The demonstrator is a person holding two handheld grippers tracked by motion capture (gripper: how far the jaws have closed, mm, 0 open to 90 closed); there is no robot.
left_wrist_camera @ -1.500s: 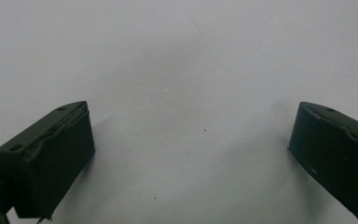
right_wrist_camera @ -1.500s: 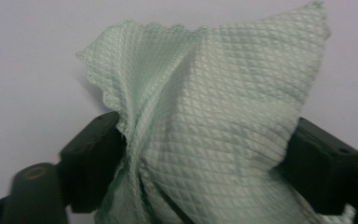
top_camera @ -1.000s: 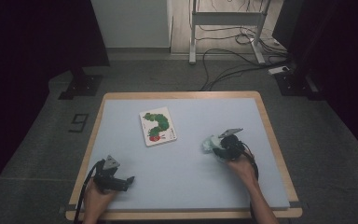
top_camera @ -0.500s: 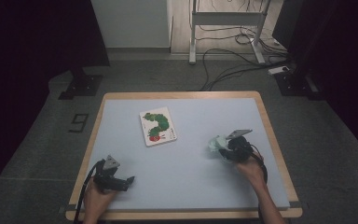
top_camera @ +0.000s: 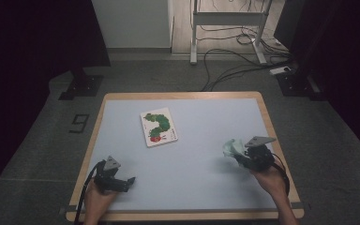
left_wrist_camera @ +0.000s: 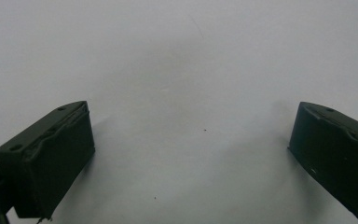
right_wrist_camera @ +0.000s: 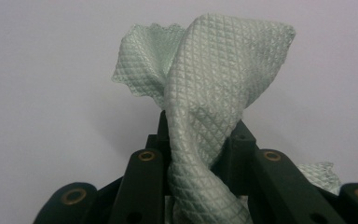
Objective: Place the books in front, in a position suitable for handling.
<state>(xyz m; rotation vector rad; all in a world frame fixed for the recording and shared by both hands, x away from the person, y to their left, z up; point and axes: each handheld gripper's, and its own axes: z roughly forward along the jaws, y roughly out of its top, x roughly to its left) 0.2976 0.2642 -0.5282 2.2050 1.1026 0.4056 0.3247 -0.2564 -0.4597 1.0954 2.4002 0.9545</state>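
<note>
Your left gripper (top_camera: 130,180) rests low at the near left, jaws spread wide. Your right gripper (top_camera: 238,157) sits raised at the near right, jaws clamped tight.

Between the right gripper's (right_wrist_camera: 200,154) jaws the pale green cloth (right_wrist_camera: 209,93) runs down past the picture's bottom edge, its lower end hidden, and the jaws' bases are cut off too.

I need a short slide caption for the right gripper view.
Right gripper shut on a pale green quilted cloth above the table.
</note>
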